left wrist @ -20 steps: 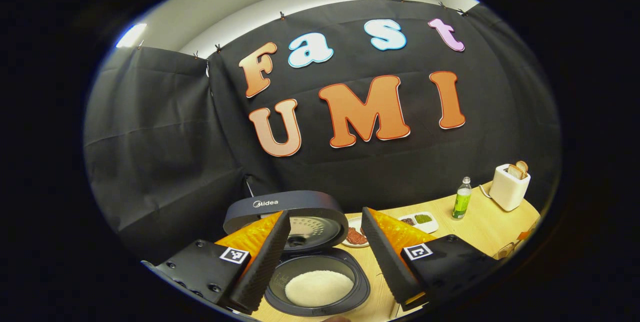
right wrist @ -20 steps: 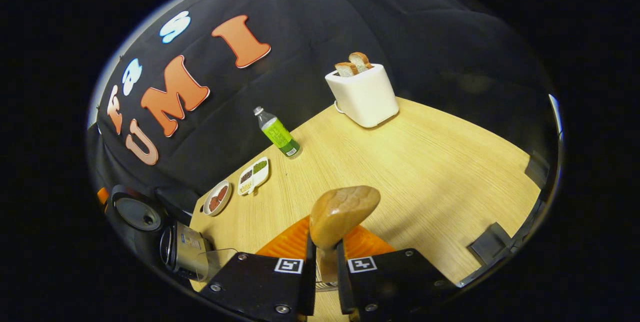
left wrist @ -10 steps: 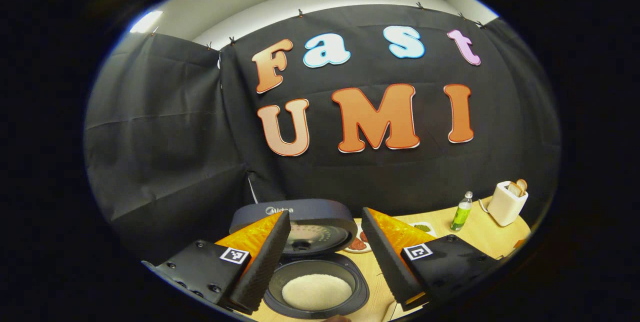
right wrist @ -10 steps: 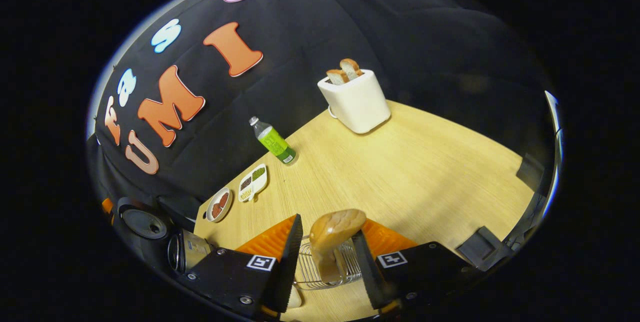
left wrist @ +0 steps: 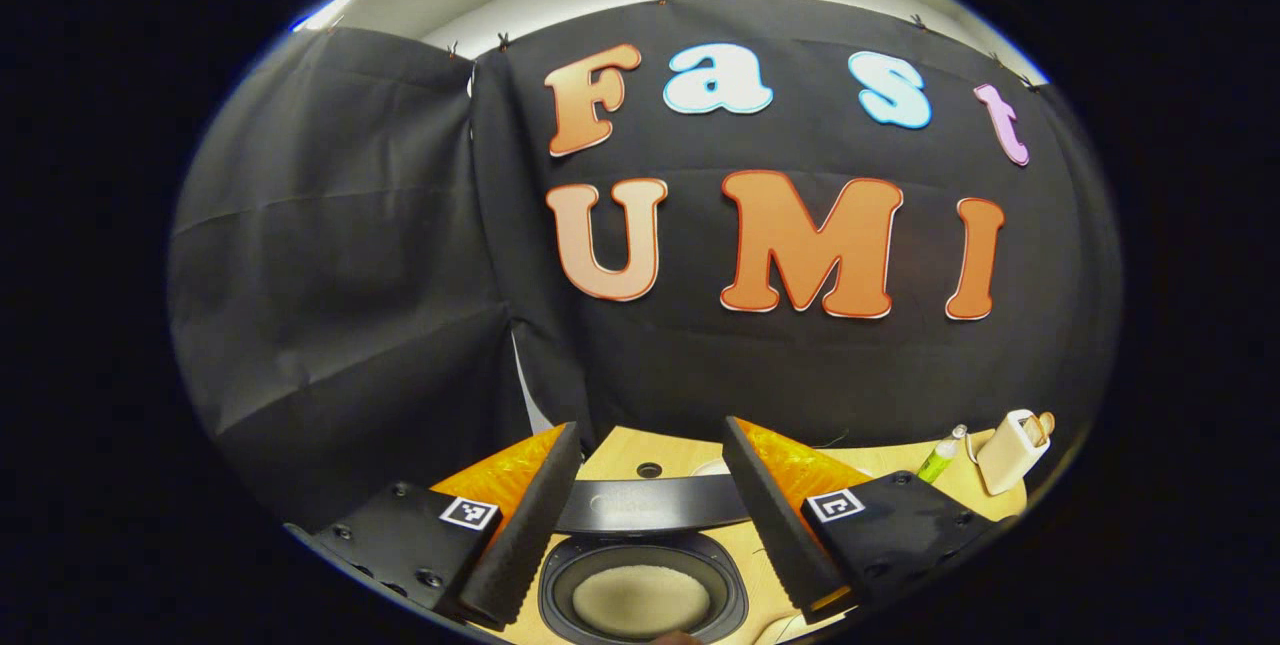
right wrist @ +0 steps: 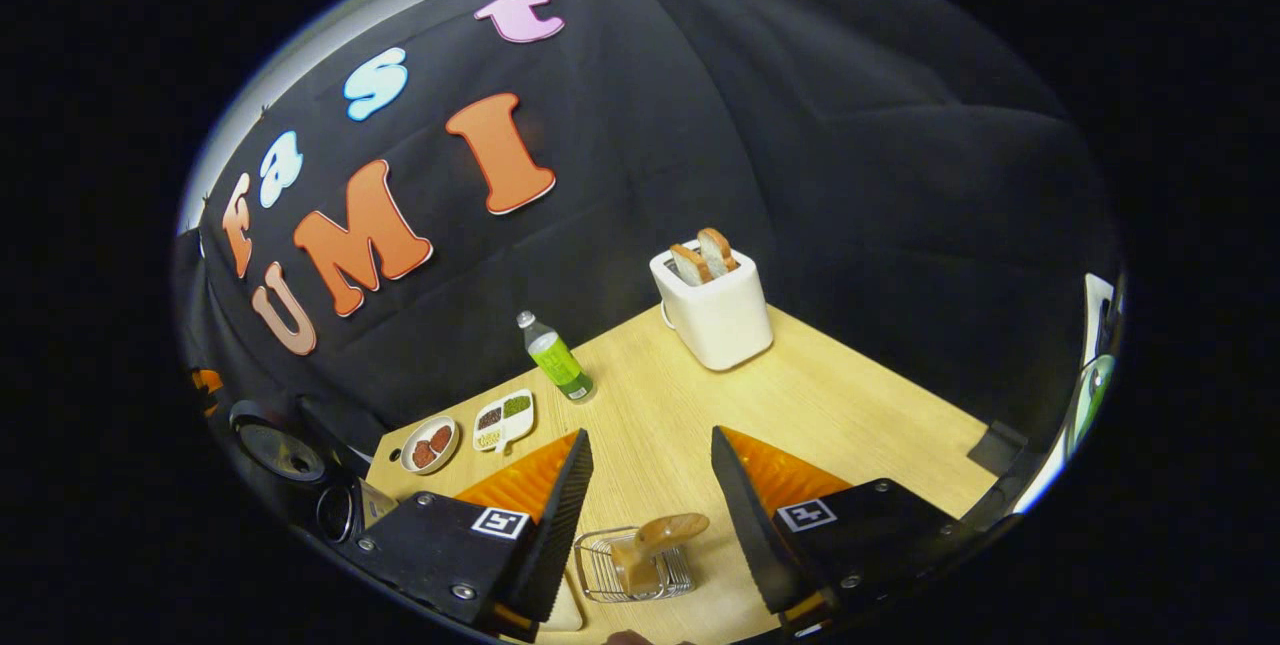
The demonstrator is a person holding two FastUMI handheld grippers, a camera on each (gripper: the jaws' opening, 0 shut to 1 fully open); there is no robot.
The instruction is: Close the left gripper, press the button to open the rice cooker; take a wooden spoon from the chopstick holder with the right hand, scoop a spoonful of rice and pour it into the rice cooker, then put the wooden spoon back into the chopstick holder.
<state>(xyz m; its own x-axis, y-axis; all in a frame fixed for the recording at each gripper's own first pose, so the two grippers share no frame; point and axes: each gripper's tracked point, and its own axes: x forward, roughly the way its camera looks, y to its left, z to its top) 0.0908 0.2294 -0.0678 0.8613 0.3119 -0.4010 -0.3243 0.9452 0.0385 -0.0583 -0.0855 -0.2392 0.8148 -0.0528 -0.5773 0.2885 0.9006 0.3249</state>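
Note:
The dark rice cooker (left wrist: 642, 597) stands open below my left gripper (left wrist: 650, 450), its raised lid (left wrist: 650, 505) seen edge-on and white rice (left wrist: 640, 600) in its pot. My left gripper hangs open above it, nothing between its fingers. In the right gripper view the wooden spoon (right wrist: 655, 542) stands bowl-up in the wire chopstick holder (right wrist: 632, 570) on the table. My right gripper (right wrist: 648, 460) is open above the holder, its fingers apart from the spoon. The cooker's lid (right wrist: 272, 445) shows at the far left of that view.
On the wooden table (right wrist: 800, 415) stand a white toaster (right wrist: 712, 310) with two bread slices, a green bottle (right wrist: 553, 357), a small dish (right wrist: 430, 445) of red food and a divided dish (right wrist: 503, 418). A metal container (right wrist: 345, 513) sits beside the cooker.
My right gripper has opened, let go of the spoon in the holder, and risen away. My left gripper has lifted and tilted up above the open cooker.

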